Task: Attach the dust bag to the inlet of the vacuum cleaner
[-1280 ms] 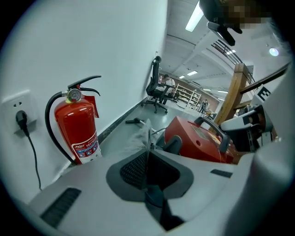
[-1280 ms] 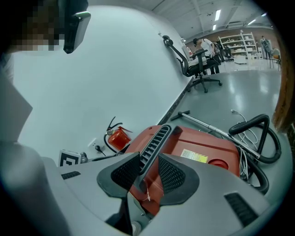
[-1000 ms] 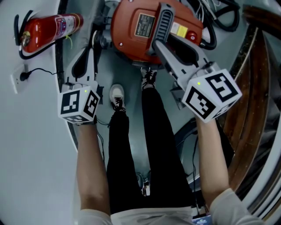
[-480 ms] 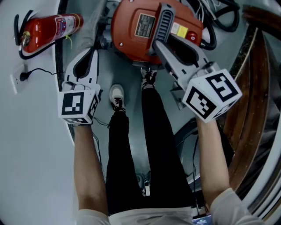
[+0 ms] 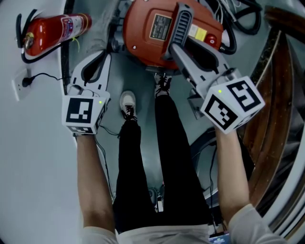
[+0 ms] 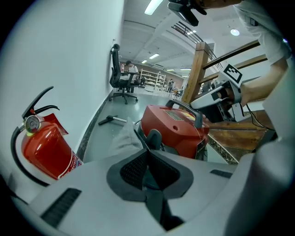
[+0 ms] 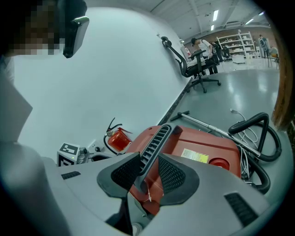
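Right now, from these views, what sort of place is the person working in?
Probably a large indoor hall, part workshop and part office. Storage shelves stand far back under long ceiling lights, an office chair stands by the white wall, and a fire extinguisher sits on the smooth grey floor.

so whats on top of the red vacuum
A grey ribbed handle, a label plate and a yellow sticker. The right hand-held gripper grips the handle, hiding the vacuum top beneath it.
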The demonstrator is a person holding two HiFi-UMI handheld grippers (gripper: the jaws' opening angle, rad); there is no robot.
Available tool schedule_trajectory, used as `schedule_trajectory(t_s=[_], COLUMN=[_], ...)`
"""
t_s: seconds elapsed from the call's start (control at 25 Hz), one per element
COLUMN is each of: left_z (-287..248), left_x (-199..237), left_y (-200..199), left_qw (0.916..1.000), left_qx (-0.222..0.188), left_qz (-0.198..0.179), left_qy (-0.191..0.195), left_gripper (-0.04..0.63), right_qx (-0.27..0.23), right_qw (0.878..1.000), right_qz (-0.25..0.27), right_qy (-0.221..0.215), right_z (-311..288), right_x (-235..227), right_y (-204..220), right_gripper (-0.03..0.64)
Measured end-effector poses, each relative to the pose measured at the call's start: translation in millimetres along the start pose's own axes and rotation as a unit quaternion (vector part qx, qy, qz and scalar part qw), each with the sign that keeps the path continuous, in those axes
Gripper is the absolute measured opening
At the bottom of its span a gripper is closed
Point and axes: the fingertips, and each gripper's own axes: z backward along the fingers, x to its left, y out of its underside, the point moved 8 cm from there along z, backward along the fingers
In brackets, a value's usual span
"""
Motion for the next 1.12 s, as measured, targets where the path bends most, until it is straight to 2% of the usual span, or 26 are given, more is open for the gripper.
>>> schedule_trajectory(t_s=[0.16, 0.48, 0.84, 1.12], left_z=[-0.2, 3.2, 11.4, 26.3], left_x=[0.1, -0.5, 3.7, 7.4], left_y=[-0.6, 1.7, 3.0, -1.3], left_qw=[1.0000, 0.9989, 0.9994, 0.9998], left_qx=[-0.002, -0.019, -0.012, 0.011], left_qz=[0.001, 0.028, 0.026, 0.006], left_qy=[0.004, -0.033, -0.018, -0.015], left_gripper=[0.020, 0.040, 0.061, 0.061], right_qx=[0.004, 0.010, 0.022, 0.026], right_qw=[1.000, 1.000, 0.998, 0.997], right_qz=[0.003, 0.018, 0.050, 0.057], right_qy=[-0.004, -0.009, 0.026, 0.053], right_z=[-0.5, 0.5, 6.2, 21.6], right_x=[-0.9, -3.6, 1.3, 7.4], right_y=[-0.8, -1.9, -3.7, 1.2], right_gripper=[0.129, 0.129, 0.129, 0.129])
